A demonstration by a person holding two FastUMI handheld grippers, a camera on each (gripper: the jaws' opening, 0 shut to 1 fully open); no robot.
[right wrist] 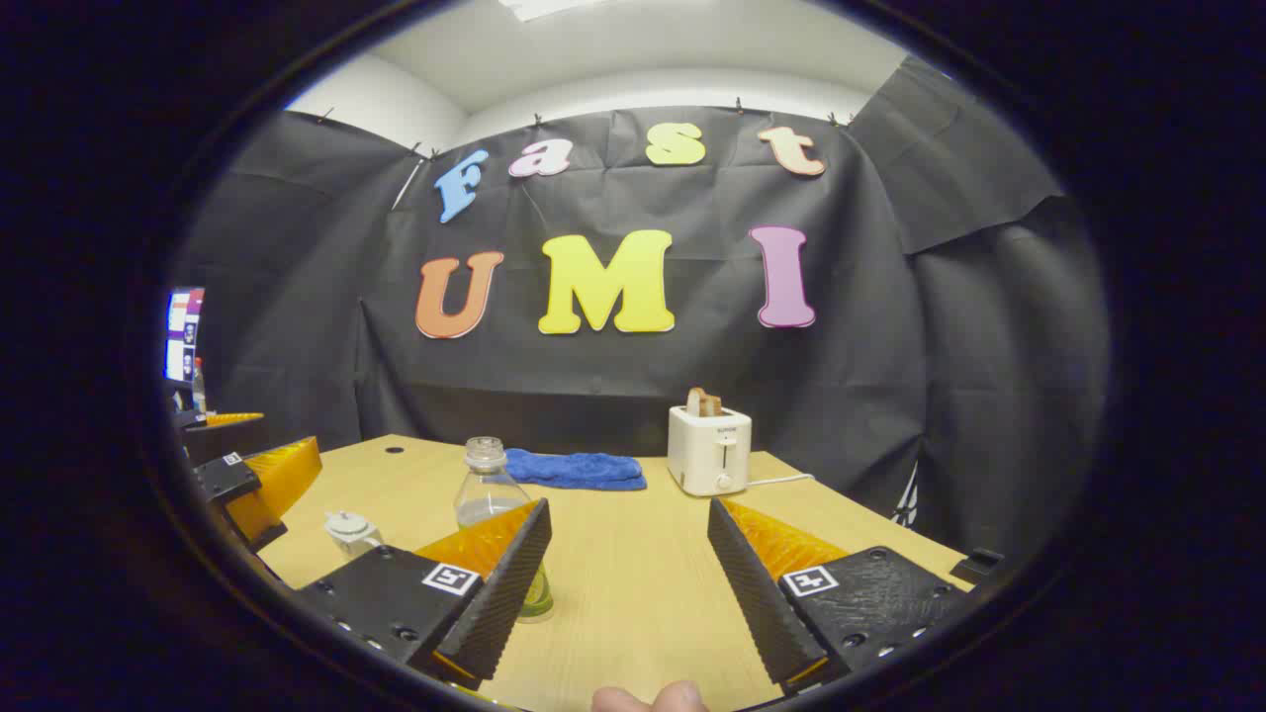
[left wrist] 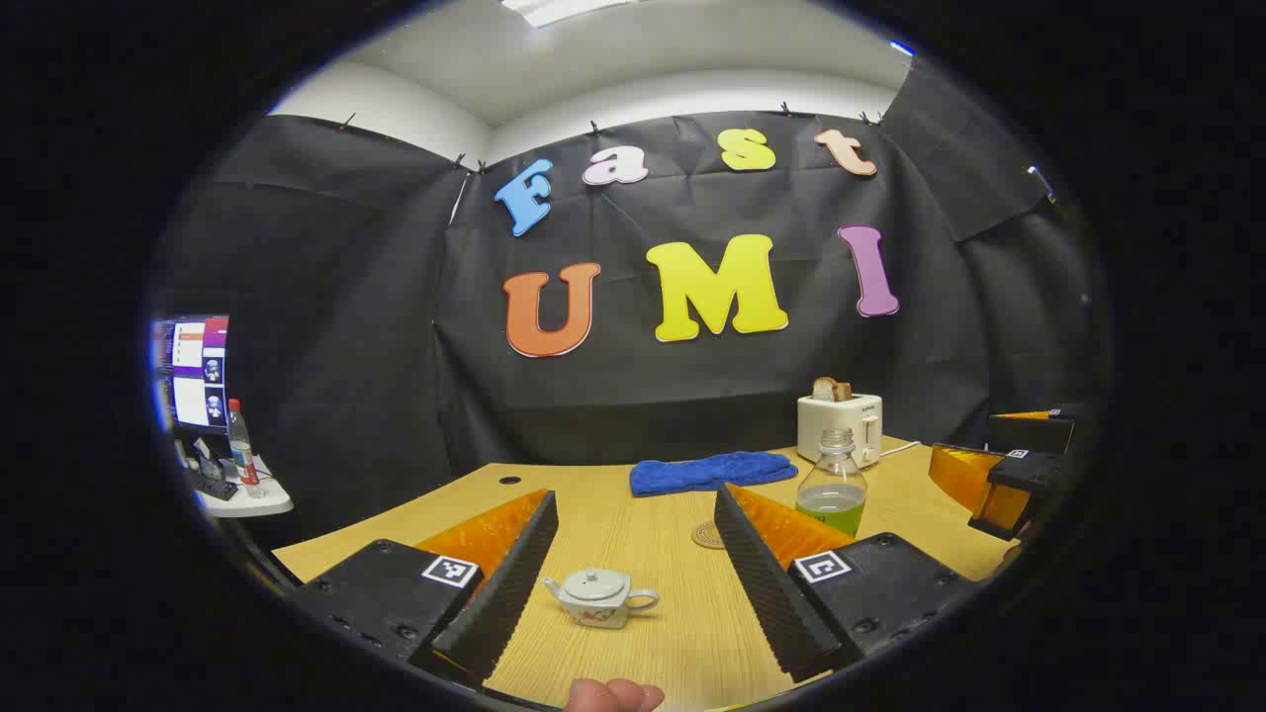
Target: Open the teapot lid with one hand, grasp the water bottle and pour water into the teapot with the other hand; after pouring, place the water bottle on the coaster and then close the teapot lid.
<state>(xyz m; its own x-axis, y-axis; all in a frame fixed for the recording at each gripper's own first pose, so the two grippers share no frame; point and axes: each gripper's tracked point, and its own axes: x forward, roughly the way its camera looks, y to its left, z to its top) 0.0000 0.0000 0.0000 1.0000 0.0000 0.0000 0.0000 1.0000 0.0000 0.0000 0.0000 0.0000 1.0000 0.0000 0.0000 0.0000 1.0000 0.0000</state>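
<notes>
A small white teapot (left wrist: 599, 597) with its lid on sits on the wooden table, framed between the fingers of my open left gripper (left wrist: 633, 549), which is held short of it. A round coaster (left wrist: 708, 535) lies just beyond. The clear uncapped water bottle (left wrist: 833, 485), with green liquid at its bottom, stands upright to the right. In the right gripper view the bottle (right wrist: 487, 487) stands partly behind the left finger of my open right gripper (right wrist: 628, 559), and the teapot (right wrist: 349, 531) is at far left. Nothing is held.
A blue towel (left wrist: 708, 472) and a white toaster (left wrist: 847, 425) with bread in it stand at the table's (right wrist: 633, 583) back. A side shelf (left wrist: 247, 499) with a monitor and a bottle is at the left. Black cloth walls close the booth.
</notes>
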